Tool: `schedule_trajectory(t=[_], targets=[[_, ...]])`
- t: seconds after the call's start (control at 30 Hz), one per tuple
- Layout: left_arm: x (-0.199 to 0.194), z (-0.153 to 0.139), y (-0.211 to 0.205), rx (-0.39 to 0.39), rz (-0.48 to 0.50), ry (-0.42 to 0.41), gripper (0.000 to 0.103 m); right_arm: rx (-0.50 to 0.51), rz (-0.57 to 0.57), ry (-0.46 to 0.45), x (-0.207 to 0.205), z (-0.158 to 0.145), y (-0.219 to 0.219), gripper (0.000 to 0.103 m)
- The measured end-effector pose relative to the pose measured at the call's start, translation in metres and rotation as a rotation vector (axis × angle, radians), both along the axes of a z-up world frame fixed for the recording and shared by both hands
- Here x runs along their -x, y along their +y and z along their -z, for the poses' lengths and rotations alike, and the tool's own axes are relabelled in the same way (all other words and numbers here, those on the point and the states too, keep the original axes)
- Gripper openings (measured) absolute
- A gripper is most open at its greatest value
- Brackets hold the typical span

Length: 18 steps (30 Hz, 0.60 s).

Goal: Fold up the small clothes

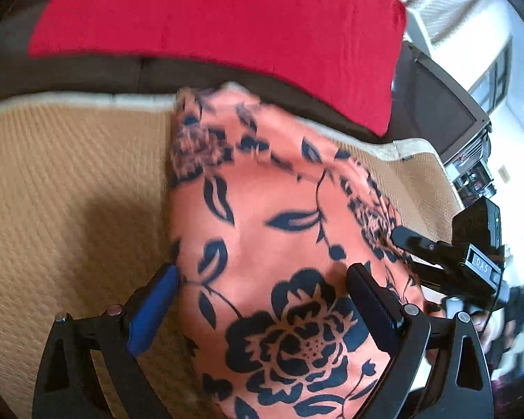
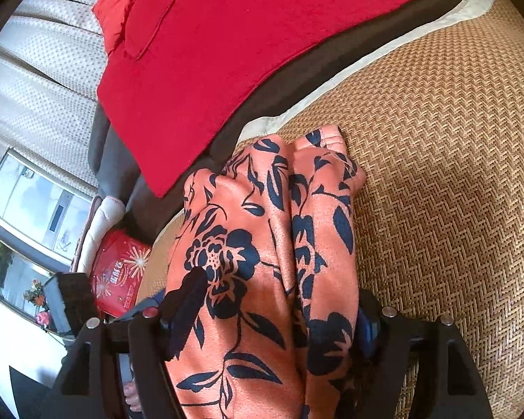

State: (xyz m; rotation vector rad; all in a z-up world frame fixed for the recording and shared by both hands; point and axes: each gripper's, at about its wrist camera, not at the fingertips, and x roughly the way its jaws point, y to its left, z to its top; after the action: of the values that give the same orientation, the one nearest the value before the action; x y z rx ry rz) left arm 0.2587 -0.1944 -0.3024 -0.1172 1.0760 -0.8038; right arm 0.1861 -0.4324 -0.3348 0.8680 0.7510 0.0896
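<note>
Both the left tool (image 1: 262,300) and right tool (image 2: 279,314) seemingly gape wide.

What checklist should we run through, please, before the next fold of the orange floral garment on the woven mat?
1. Left gripper has cloth between its fingers: ok, the floral garment fills the gap; whether it is clamped, cannot tell.
2. Right gripper has cloth: ok, fabric bunches between its fingers; clamped or not, cannot tell.
3. Garment is smooth: not ok, a deep crease runs along it in the right wrist view.
4. Bare woven mat beside the garment: ok.
5. Garment clear of the red blanket: cannot tell, the far edge lies close to it.
</note>
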Motion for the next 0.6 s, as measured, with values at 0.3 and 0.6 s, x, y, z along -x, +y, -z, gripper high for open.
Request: schedule_trajectory(t=[0.3, 0.6], targets=[[-0.019, 0.024, 0.014, 0.113, -0.014, 0.192, 0.097, -0.016, 0.006, -0.016, 0.012, 0.001, -0.001, 0.078], [-0.029, 0.034, 0.024, 0.195, -0.03, 0.281, 0.088, 0.01, -0.018, -0.029, 0.01, -0.001, 0.011, 0.079]])
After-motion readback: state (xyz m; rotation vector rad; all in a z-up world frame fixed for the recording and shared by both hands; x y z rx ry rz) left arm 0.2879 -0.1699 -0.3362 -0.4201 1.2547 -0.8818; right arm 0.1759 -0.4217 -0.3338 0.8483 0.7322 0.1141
